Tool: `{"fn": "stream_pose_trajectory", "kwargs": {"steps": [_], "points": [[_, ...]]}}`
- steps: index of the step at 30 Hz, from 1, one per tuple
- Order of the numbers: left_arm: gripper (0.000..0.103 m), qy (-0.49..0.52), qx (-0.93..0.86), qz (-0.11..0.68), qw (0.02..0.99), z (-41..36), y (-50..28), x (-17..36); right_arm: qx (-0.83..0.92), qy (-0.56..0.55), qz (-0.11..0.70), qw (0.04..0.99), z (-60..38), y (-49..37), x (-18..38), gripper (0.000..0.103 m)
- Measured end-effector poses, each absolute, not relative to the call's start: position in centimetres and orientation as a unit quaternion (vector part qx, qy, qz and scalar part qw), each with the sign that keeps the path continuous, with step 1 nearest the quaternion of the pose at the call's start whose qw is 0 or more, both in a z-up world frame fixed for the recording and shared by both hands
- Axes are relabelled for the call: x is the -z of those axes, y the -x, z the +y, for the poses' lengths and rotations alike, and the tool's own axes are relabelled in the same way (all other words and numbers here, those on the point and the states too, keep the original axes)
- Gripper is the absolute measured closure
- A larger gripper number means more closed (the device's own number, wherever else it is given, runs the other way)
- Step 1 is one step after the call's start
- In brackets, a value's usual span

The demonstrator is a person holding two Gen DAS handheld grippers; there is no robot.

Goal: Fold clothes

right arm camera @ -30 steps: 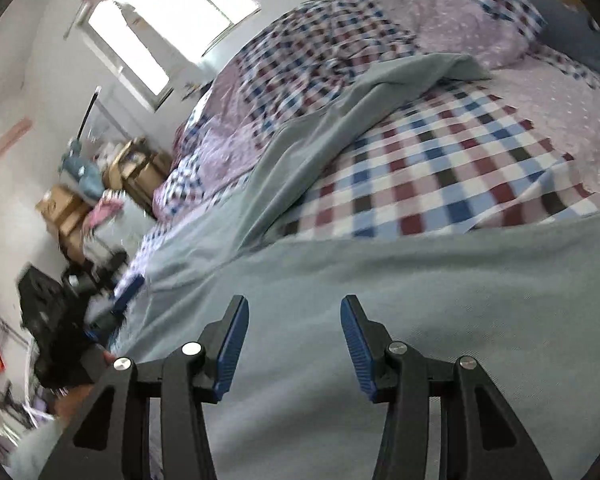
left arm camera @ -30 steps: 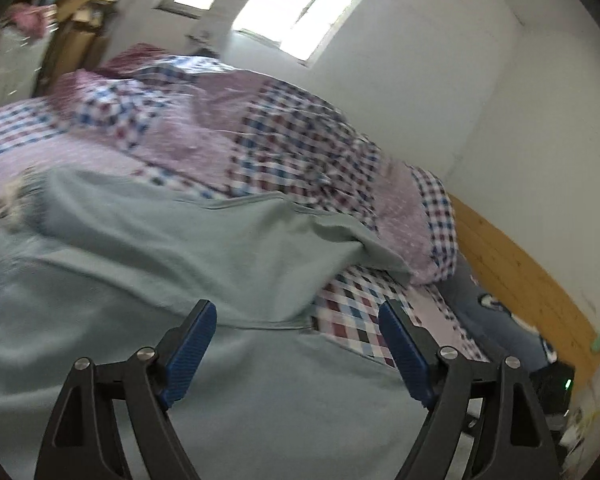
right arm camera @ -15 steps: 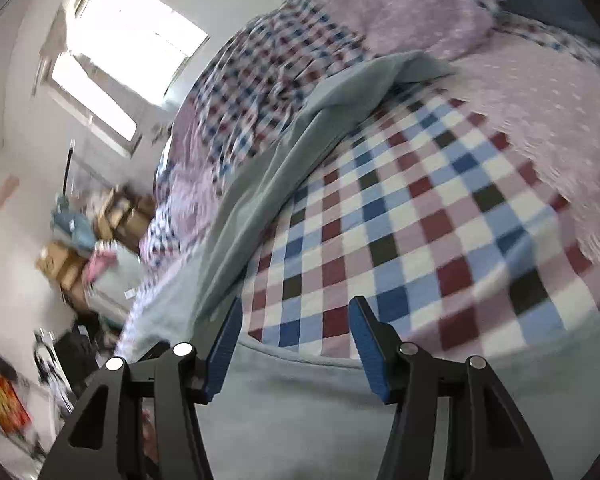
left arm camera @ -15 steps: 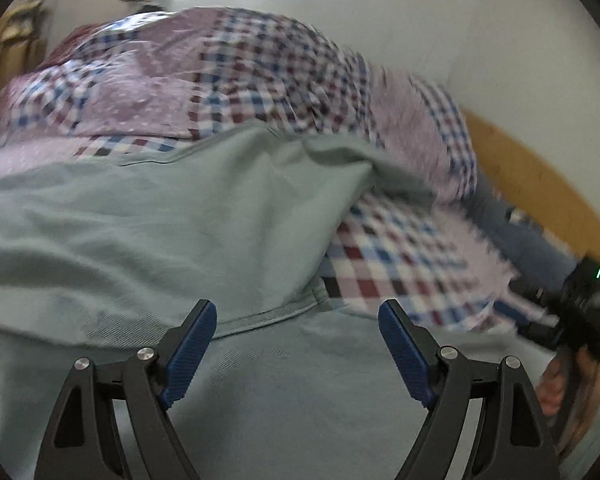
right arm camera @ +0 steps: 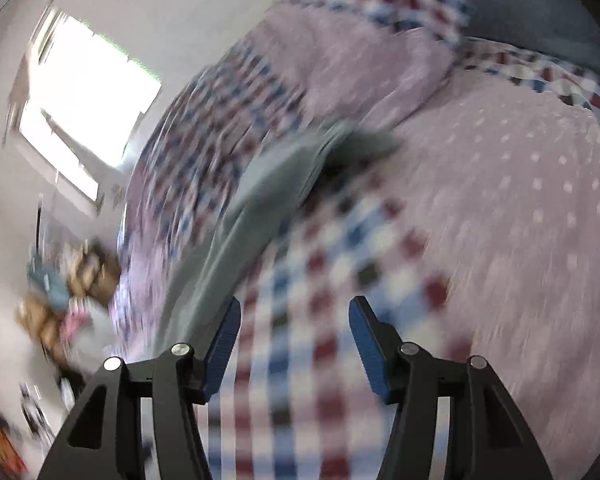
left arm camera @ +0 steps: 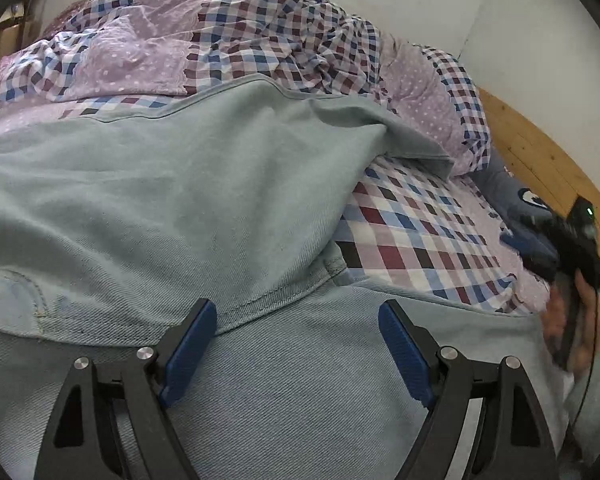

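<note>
While the jeans (left arm camera: 204,200) lie spread on the bed (left arm camera: 416,236), no fold is yet gripped.
The left tool (left arm camera: 296,344) is held wide open above the seam, empty; the right tool (right arm camera: 294,344) is empty over the checked sheet, its gap not settled. Both hems should be pinched evenly. No containers are seen.

jeans (left arm camera: 204,184): pale blue-grey | bedsheet (left arm camera: 416,236): red-blue-white check
</note>
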State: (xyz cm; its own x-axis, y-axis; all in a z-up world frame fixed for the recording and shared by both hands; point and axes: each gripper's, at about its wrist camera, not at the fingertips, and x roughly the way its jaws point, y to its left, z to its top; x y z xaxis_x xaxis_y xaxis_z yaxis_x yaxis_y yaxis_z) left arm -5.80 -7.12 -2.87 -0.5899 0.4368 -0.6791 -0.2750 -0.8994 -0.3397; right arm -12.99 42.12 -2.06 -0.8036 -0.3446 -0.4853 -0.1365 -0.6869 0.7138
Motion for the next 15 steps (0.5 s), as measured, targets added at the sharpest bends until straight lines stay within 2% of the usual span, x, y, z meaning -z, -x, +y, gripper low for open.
{"fn": "stream_pose_trajectory", "kwargs": {"steps": [3, 6, 9, 12, 14, 15], "points": [[0.017, 0.405, -0.885, -0.104, 0.202, -7.3, 5.8, 2.9, 0.83, -0.305, -0.463, 0.054, 45.7, 16.5, 3.6, 0.041], [0.017, 0.405, -0.883, -0.116, 0.207, -7.6, 5.8, 2.9, 0.811, -0.304, -0.499, 0.035, 48.2, 19.7, 4.8, 0.041], [0.017, 0.403, -0.876, -0.155, 0.217, -8.6, 6.0, 2.6, 0.811, -0.298, -0.504, 0.015, 49.7, 22.3, 5.7, 0.041], [0.017, 0.386, -0.853, -0.252, 0.245, -10.5, 6.5, 1.9, 0.822, -0.295, -0.486, 0.0, 50.5, 24.7, 6.1, 0.042], [0.017, 0.387, -0.848, -0.279, 0.233, -11.4, 7.3, 1.2, 0.828, -0.294, -0.476, 0.001, 50.7, 26.3, 6.0, 0.042], [0.017, 0.383, -0.857, -0.263, 0.225, -11.2, 7.8, 0.7, 0.83, -0.294, -0.473, 0.002, 50.8, 27.1, 6.0, 0.042]]}}
